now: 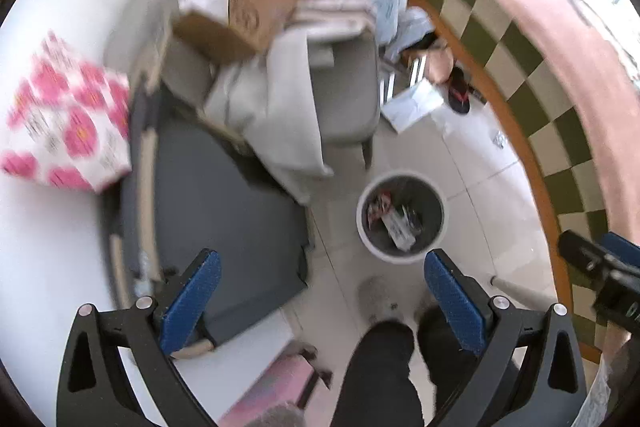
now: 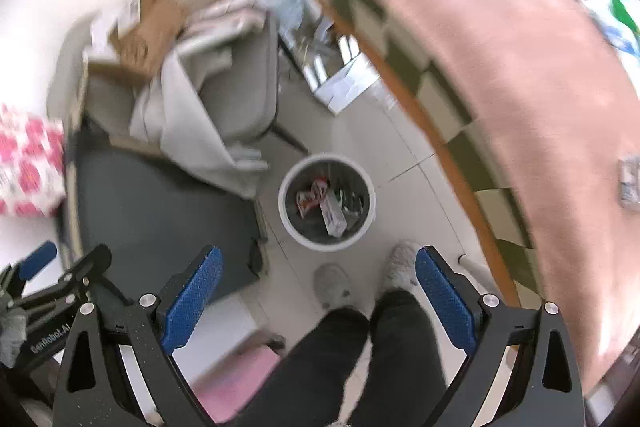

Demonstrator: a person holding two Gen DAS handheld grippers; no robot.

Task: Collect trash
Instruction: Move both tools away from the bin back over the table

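Note:
A round white-rimmed trash bin (image 1: pixel 401 217) stands on the tiled floor and holds several wrappers and a white packet (image 1: pixel 398 227). It also shows in the right wrist view (image 2: pixel 327 202) with the same trash inside. My left gripper (image 1: pixel 320 291) is open and empty, high above the floor, with the bin just ahead of its right finger. My right gripper (image 2: pixel 318 287) is open and empty, above the floor just short of the bin. A small packet (image 2: pixel 630 183) lies on the pink table at the right.
A pink-topped table (image 1: pixel 560 27) with a checkered side curves along the right. A grey chair (image 1: pixel 348 87) piled with cloth and a cardboard box (image 1: pixel 248 23) stands behind the bin. A dark grey mat (image 1: pixel 224 211) and a pink-flowered box (image 1: pixel 68 119) lie left. The person's legs (image 2: pixel 360 359) and slippers are below.

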